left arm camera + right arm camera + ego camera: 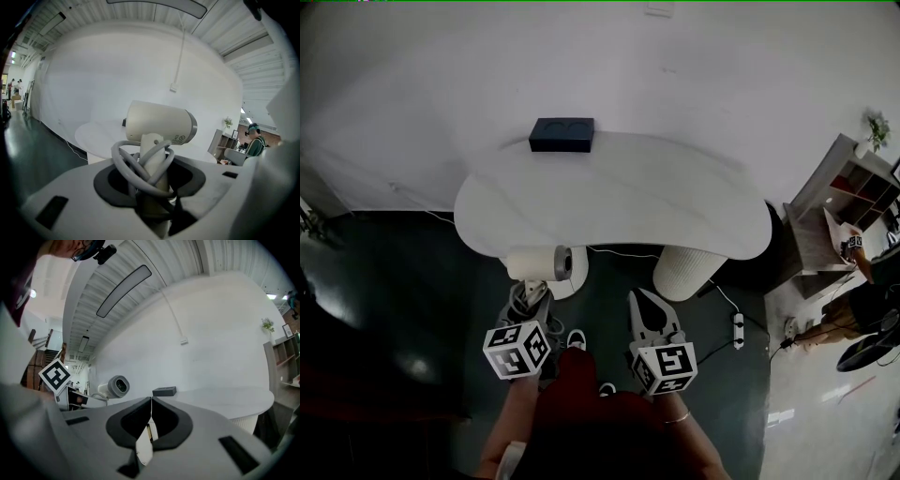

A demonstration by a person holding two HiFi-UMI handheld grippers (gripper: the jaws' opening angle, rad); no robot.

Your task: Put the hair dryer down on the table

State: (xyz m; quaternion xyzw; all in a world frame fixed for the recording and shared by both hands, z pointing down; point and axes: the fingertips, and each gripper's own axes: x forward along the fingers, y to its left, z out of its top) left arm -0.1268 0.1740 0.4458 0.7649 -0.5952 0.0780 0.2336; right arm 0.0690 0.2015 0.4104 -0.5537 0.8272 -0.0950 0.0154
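A cream hair dryer (159, 123) stands upright in my left gripper (154, 183), whose jaws are shut on its handle, with the grey cord (140, 164) looped round the handle. In the head view the hair dryer (546, 264) hangs in front of the white table (675, 202), just short of its near edge and below the tabletop, held by the left gripper (534, 295). My right gripper (642, 302) is beside it with its jaws together. The right gripper (151, 401) holds nothing; the hair dryer (115, 386) shows to its left.
A dark flat box (561, 134) lies at the table's far edge, and shows again as the box (164, 391). Two ribbed white pedestals (689, 272) carry the table. A power strip (737, 330) lies on the dark floor. Shelving (848, 187) and a person (853, 300) are at right.
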